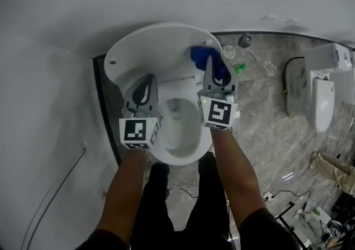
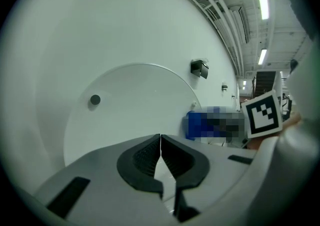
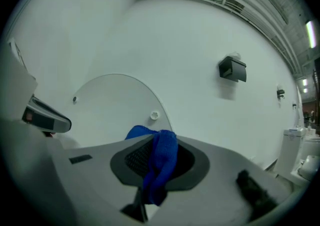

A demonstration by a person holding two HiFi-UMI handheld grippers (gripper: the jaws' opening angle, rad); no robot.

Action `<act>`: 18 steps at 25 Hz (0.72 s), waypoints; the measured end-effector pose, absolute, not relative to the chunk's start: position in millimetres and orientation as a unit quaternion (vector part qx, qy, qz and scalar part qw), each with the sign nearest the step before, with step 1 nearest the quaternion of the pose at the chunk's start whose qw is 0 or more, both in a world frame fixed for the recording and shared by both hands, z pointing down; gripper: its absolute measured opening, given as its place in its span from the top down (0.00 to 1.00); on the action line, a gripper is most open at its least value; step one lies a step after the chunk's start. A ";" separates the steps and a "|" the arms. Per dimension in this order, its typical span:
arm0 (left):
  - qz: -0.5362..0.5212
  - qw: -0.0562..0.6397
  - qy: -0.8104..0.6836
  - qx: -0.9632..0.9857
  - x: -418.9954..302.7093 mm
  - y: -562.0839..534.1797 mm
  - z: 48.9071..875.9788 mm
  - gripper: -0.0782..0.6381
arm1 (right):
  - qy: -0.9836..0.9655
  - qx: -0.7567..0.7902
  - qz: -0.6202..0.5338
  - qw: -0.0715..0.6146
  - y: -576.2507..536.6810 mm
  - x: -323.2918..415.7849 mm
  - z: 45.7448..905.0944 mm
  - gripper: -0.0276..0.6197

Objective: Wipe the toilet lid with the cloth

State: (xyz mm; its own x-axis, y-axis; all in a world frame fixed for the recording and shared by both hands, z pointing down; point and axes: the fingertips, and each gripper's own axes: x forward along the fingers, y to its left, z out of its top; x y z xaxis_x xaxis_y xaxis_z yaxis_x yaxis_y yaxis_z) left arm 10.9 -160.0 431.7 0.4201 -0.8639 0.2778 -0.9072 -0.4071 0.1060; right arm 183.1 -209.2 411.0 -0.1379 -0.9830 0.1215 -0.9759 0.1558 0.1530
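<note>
Legible text, brands, numbers: none.
Only markings: black-and-white square coded pattern on cube (image 1: 138, 132) of left gripper (image 1: 146, 83), lower centre-left of head view.
Similar pattern on cube (image 1: 219, 113) of right gripper (image 1: 212, 65), centre.
No letters or digits in either.

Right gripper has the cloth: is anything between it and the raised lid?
Nothing visible. The cloth, clamped in the right gripper, is up by the lid's right edge with no thing between them. The left gripper, shut and empty, is off to the left, out of the way.

Left gripper (image 2: 160, 145) jaws together; toilet lid (image 2: 130, 115) ahead
</note>
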 end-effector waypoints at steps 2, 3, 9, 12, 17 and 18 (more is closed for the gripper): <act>0.086 0.123 -0.536 0.831 10.7 -158.5 432.5 0.87 | -0.759 0.644 -0.021 0.090 -203.7 178.7 409.9 0.87; 0.085 0.124 -0.539 0.829 9.0 -157.2 433.9 0.87 | -0.763 0.640 -0.020 0.089 -199.5 174.2 410.0 0.87; 0.094 0.136 -0.567 0.807 -39.9 -142.0 455.9 0.87 | -0.812 0.578 -0.012 0.078 -165.0 91.8 431.0 0.86; 0.102 0.140 -0.580 0.796 -73.7 -135.9 462.8 0.87 | -0.845 0.528 -0.002 0.082 -154.5 32.5 448.2 0.86; 0.113 0.148 -0.599 0.779 -126.2 -121.5 475.7 0.87 | -0.870 0.484 0.033 0.090 -146.4 -43.9 472.5 0.86; 0.116 0.149 -0.601 0.776 -134.2 -119.5 477.4 0.87 | -0.872 0.480 0.040 0.089 -147.6 -54.9 476.0 0.86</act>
